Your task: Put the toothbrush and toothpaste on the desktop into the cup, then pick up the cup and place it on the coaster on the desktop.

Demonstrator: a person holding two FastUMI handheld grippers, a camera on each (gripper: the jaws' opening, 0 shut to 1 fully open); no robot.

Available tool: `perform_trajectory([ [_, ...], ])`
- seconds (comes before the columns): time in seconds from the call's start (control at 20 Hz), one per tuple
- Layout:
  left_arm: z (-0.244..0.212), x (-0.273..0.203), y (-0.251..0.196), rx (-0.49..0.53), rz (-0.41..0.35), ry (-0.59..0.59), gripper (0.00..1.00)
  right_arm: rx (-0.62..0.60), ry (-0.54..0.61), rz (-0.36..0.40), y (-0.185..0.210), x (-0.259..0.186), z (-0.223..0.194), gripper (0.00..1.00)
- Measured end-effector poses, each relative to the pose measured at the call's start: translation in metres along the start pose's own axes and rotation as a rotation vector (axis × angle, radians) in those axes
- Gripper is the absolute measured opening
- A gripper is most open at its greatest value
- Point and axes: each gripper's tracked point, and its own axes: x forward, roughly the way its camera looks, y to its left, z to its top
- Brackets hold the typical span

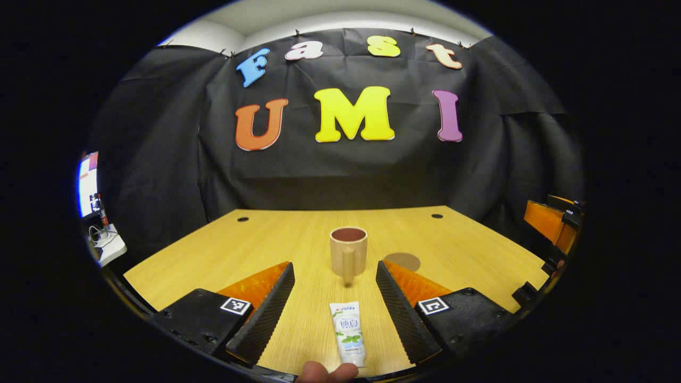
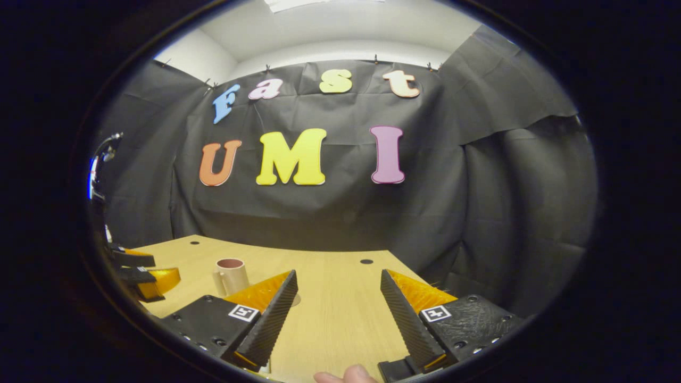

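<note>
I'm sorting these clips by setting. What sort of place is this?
Most likely a staged recording booth, not a home: black cloth hangs as the wall behind a bare wooden desk, which holds just a cup, a coaster and toothpaste.

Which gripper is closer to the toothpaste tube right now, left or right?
Left. The left gripper is open with the toothpaste tube lying on the desk between its fingers. The right gripper is open over bare desk, off to the side.
</note>
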Motion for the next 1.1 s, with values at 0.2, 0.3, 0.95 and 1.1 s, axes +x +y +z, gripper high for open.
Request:
perform_trajectory([
  [0.2,-0.048,0.004,-0.009,-0.051,-0.043,0.181,0.98,0.002,0.06,0.013,0.003,0.003,-0.022,0.94],
  [0.3,-0.063,0.002,-0.015,-0.067,-0.059,0.248,0.99,0.003,0.077,0.02,0.004,0.002,-0.028,0.95],
  [0.95,-0.118,0.008,-0.014,-0.087,-0.066,0.505,0.96,-0.004,0.111,0.009,0.0,0.008,-0.046,0.95],
  [1.1,-0.116,0.011,-0.016,-0.079,-0.047,0.521,0.82,-0.012,0.116,0.006,-0.001,0.009,-0.048,0.95],
])
